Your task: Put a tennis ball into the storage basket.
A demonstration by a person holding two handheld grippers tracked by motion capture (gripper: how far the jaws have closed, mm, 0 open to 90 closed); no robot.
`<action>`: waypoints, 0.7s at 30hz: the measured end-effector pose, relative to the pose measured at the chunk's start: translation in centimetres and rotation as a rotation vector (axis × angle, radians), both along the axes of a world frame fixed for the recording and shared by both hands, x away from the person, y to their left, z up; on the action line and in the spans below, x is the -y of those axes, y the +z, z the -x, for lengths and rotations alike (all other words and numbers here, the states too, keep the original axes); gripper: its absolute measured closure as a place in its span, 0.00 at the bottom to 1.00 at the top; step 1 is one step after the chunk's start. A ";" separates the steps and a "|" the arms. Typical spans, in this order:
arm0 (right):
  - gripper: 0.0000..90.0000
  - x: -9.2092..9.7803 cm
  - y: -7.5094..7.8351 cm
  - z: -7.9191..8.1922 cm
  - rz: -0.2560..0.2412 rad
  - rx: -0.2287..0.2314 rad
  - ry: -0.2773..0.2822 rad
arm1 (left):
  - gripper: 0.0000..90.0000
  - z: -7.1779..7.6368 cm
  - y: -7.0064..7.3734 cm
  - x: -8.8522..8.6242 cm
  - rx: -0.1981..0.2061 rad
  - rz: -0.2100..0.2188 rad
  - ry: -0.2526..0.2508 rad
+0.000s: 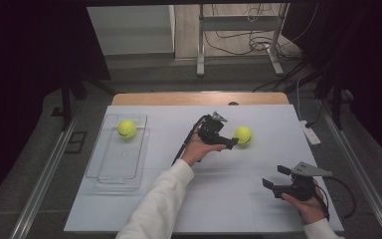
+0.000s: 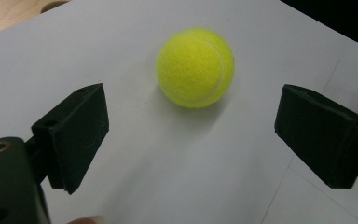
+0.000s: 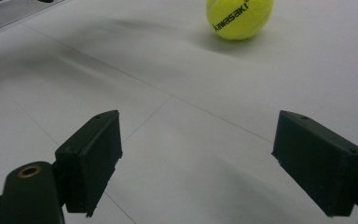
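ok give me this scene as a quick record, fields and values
surface: white table
left gripper: open, jaws wide, aimed at the loose tennis ball, not touching it
right gripper: open, holding nothing, near the table's front right
tray: clear tray at the table's left
ball in tray: second tennis ball, at the tray's far end
loose ball marking: kawasaki, read in the right gripper view

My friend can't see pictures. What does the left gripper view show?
A yellow tennis ball lies on a white table, just ahead of the left gripper. Its two black jaws are wide open, one on each side, and neither touches the ball.
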State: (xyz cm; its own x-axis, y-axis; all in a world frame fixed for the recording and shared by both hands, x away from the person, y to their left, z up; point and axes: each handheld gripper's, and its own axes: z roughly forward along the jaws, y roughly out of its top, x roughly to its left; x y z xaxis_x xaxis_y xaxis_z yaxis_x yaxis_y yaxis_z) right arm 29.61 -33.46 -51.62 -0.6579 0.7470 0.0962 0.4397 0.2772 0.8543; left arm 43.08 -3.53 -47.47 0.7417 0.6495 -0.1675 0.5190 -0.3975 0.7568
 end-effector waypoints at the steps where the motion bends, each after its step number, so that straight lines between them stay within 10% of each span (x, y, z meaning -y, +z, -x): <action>1: 0.18 0.0 0.0 0.0 -0.001 -0.001 -0.001 | 0.12 -0.1 0.0 0.1 -0.001 -0.002 -0.004; 21: 0.18 0.3 -0.1 0.4 -0.005 -0.002 -0.010 | 0.11 -1.1 -0.2 2.6 -0.011 -0.025 -0.020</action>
